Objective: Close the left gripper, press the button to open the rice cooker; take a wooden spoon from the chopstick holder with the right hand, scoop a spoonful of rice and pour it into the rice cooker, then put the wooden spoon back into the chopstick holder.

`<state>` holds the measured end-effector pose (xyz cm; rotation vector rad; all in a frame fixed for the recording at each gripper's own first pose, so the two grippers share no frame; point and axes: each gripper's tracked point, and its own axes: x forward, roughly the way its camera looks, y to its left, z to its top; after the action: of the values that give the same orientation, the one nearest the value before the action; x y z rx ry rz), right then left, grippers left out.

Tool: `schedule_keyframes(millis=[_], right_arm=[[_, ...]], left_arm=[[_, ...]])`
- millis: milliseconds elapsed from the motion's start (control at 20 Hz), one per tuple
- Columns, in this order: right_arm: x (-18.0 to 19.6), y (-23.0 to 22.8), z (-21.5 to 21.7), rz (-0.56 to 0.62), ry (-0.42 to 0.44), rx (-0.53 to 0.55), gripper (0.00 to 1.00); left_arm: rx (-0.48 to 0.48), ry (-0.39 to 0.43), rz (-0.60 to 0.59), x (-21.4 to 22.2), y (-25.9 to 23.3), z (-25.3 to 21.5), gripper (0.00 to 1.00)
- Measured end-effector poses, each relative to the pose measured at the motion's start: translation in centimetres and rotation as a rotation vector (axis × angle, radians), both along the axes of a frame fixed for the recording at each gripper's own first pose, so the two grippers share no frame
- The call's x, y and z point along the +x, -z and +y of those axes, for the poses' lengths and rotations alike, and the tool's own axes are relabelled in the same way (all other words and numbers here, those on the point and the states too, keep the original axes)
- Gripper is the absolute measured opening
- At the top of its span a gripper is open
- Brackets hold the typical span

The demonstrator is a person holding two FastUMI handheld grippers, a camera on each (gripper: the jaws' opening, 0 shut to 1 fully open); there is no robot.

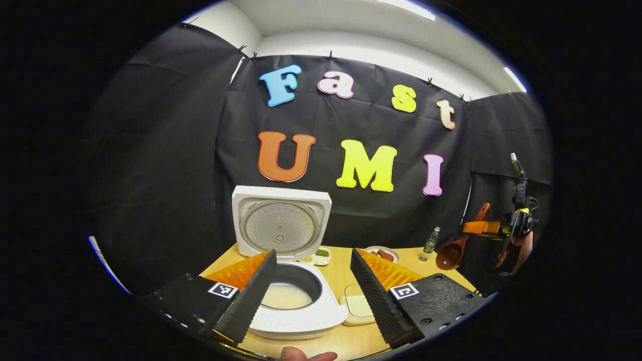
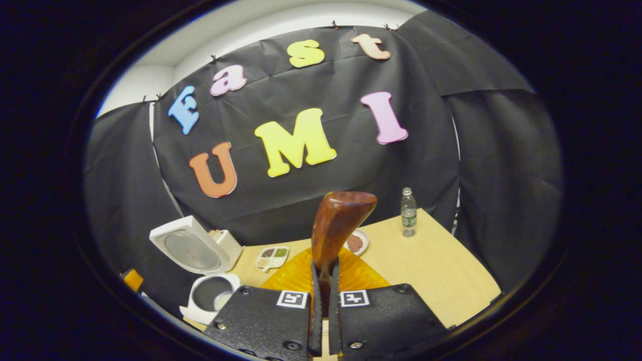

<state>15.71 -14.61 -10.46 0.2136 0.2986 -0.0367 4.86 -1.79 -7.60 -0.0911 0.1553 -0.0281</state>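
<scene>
Lid's up on the rice cooker [image 1: 296, 296] at the table's left edge; my right hand-held gripper [image 2: 323, 301] clamps the wooden spoon [image 2: 338, 220], left hand-held gripper [image 1: 311, 291] wide. Next I'd guess: returning it to the holder.

Left gripper view sat low, close over open rice cooker [image 1: 291, 281], facing wall. Right gripper view looked from higher, farther right. Both shared cooker, bench [image 2: 441, 271].
</scene>
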Motion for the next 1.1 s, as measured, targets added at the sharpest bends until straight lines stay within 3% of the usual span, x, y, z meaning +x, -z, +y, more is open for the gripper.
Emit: schedule_keyframes(millis=[450, 850, 1100], right_arm=[[2.7, 10.6, -4.3, 0.115, 0.026, -0.054, 0.11], [4.5, 19.5, -5.1, 0.186, 0.001, -0.093, 0.1], [5.1, 22.0, -4.9, 0.189, 0.005, -0.04, 0.1]], left_arm=[[0.009, 0.013, 0.046, 2.5, 0.4, -2.0, 0.94], [0.04, -0.005, 0.094, 3.7, 0.8, -2.1, 0.94], [0.05, 0.01, 0.104, 4.6, 0.5, -3.1, 0.94]])
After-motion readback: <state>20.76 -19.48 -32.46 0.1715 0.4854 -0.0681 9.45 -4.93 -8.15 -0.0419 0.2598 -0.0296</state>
